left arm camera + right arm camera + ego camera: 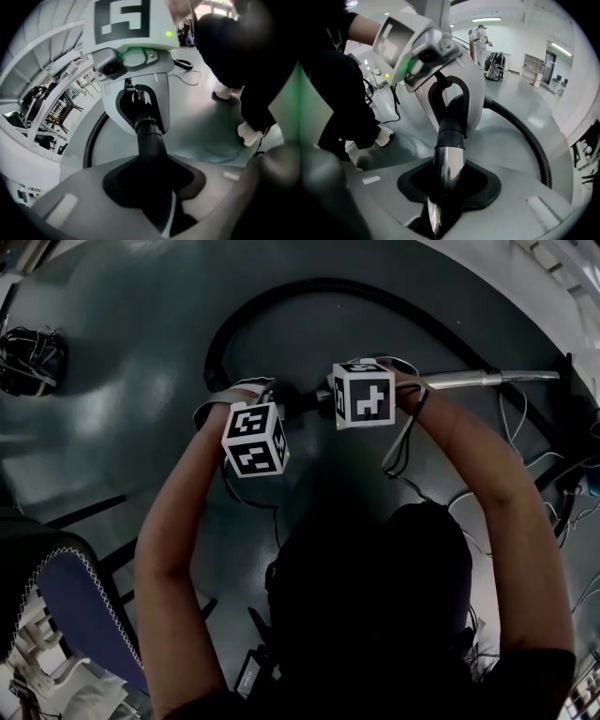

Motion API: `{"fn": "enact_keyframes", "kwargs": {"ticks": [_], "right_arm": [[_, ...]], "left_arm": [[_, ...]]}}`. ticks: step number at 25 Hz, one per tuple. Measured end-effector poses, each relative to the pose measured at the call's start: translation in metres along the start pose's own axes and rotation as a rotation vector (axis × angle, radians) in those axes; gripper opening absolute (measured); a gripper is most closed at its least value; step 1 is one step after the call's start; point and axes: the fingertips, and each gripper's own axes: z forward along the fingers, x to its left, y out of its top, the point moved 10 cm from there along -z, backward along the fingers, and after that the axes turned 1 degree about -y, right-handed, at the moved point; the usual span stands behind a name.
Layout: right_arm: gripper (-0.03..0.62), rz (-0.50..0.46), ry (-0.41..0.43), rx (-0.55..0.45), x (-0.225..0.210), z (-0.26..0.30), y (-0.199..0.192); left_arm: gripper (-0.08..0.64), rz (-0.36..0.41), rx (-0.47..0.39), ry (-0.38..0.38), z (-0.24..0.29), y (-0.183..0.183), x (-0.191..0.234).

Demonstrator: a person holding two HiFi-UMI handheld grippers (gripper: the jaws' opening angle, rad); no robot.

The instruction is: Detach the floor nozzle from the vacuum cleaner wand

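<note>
The vacuum wand (487, 379) is a chrome tube lying across the dark floor, running right from my hands. Its left end joins a black collar (452, 124) leading to the ribbed black hose (281, 292), which loops round the top. My left gripper (281, 401) is shut on the black tube (150, 140), which passes through its jaws. Close beside it, facing it, my right gripper (323, 401) is shut on the chrome wand (449, 168). The left gripper view shows the right gripper (140, 101) at the tube's far end. No floor nozzle shows clearly.
A black bag (33, 357) lies far left. Loose cables (553, 474) trail at the right. A chair (84, 615) stands at lower left. A person's legs (243, 70) stand near the tube. A backpack (496, 60) and another person (479, 35) are across the room.
</note>
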Motion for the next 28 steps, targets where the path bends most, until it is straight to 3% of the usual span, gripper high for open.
{"fn": "enact_keyframes", "kwargs": {"ticks": [10,12,14,18,20,24,28], "right_arm": [[0.130,-0.183,-0.239,0.008,0.016,-0.004,-0.008],[0.130,-0.207,-0.272,0.016,0.019,-0.003,-0.010],[0.129,-0.184,-0.230,0.020,0.017,-0.007,-0.014],[0.130,-0.059,-0.032,-0.002,0.006,-0.018,-0.017],[0.132,-0.014,0.019,-0.016,0.002,-0.024,-0.015],[0.133,-0.049,-0.048,-0.015,0.007,-0.023,-0.012],[0.135,-0.070,-0.087,-0.008,0.008,-0.026,-0.010]], "left_arm": [[0.136,-0.117,-0.079,-0.237,-0.001,0.001,0.015],[0.138,-0.132,-0.098,-0.247,-0.003,0.002,0.015],[0.138,-0.107,-0.126,-0.170,-0.004,0.005,0.009],[0.128,-0.008,-0.156,0.049,-0.007,0.008,-0.002],[0.120,0.023,-0.156,0.109,-0.009,0.006,-0.002],[0.124,0.031,-0.158,0.103,-0.009,0.004,-0.002],[0.136,0.048,-0.245,0.250,-0.018,-0.003,-0.009]]}}
